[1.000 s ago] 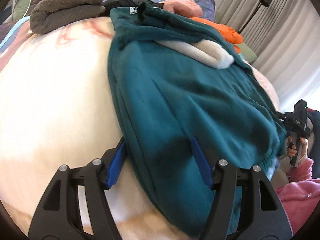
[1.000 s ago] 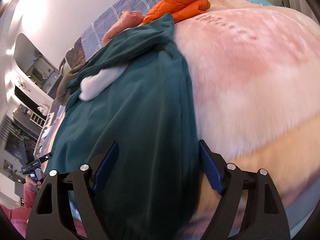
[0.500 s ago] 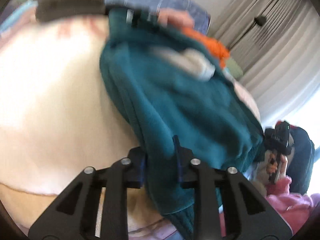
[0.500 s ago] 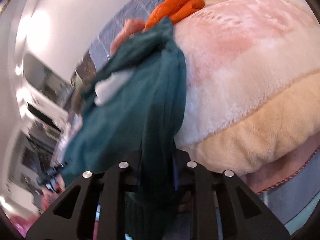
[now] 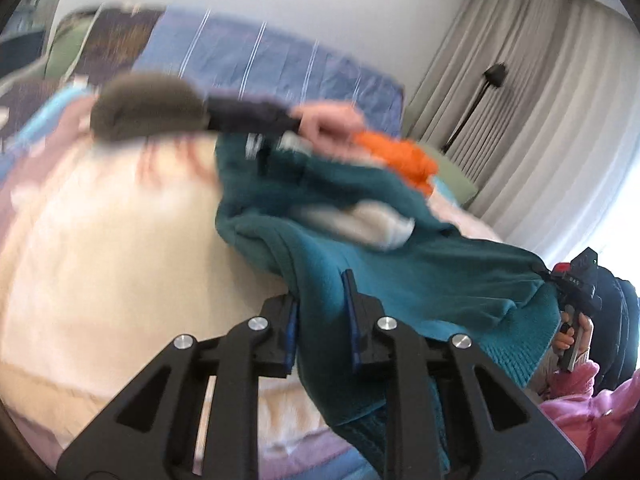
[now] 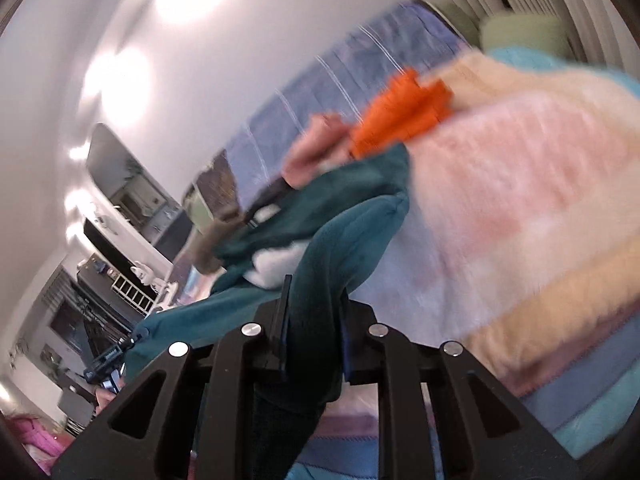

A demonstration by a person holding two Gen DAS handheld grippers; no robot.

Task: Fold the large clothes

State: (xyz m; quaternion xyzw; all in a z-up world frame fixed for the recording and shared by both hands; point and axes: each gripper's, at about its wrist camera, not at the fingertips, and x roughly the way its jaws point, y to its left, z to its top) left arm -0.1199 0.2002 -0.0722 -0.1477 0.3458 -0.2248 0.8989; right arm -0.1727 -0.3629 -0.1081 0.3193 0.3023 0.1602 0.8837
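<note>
Between the blue pads of the left tool (image 5: 322, 320): a pinched edge of the teal garment (image 5: 420, 276), cloth running from there across the bed's fuzzy blanket (image 5: 120, 240). Likewise clamped in the right tool (image 6: 314, 322), another edge of that garment (image 6: 332, 248), near the blanket's pink part.

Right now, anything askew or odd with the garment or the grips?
Nothing damaged. Both jaws are shut on the teal garment hem, left gripper and right gripper. The far end is bunched, with a white lining showing. Frames are motion-blurred.
</note>
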